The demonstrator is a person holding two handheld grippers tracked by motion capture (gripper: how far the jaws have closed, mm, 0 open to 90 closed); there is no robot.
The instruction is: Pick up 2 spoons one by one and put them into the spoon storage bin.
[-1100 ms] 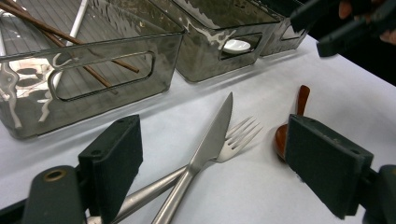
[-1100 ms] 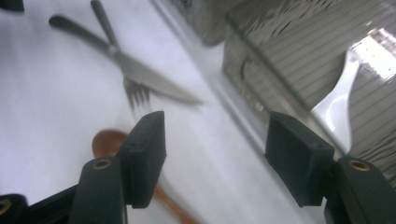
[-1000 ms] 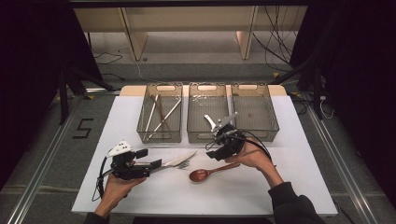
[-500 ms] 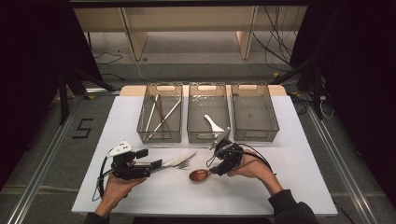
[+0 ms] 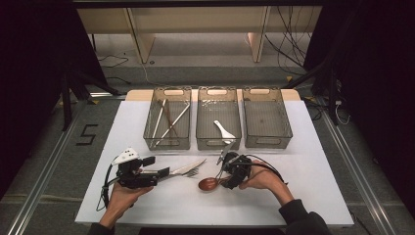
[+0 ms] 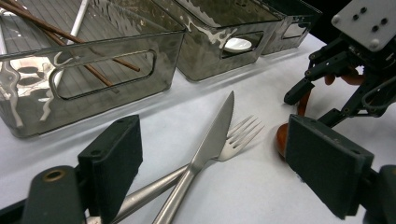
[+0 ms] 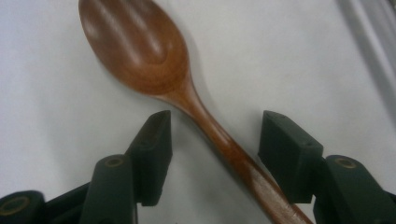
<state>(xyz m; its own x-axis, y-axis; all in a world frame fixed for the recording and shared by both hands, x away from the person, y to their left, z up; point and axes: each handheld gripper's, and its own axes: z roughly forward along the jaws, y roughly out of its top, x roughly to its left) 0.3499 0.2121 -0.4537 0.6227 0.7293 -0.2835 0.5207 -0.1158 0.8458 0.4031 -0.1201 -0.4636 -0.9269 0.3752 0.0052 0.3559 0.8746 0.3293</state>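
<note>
Wooden spoon (image 7: 187, 93) flat on the white table (image 5: 318, 196), in front of the middle bin (image 5: 219, 142), bowl up. In the high view, long axis close to level across the table: bowl toward the left gripper (image 5: 164, 172), handle running back under the right gripper (image 5: 226, 175) and hand.

Right gripper straddling the handle just behind the bowl, jaws just been closing, spoon between them, yet a gap on each side in the right gripper view: not yet pinching. Left gripper parked low, jaws wide apart and holding nothing, with the knife (image 6: 212, 140) and fork (image 6: 238, 137) crossed on the table in front of it.

Sorting judged partly done: chopsticks (image 5: 166, 120) in the left bin (image 5: 169, 142), 1 white spoon (image 5: 224, 130) in the middle bin, right bin (image 5: 266, 139) bare. Left to go: wooden spoon, knife and fork, 3 pieces on the table.
</note>
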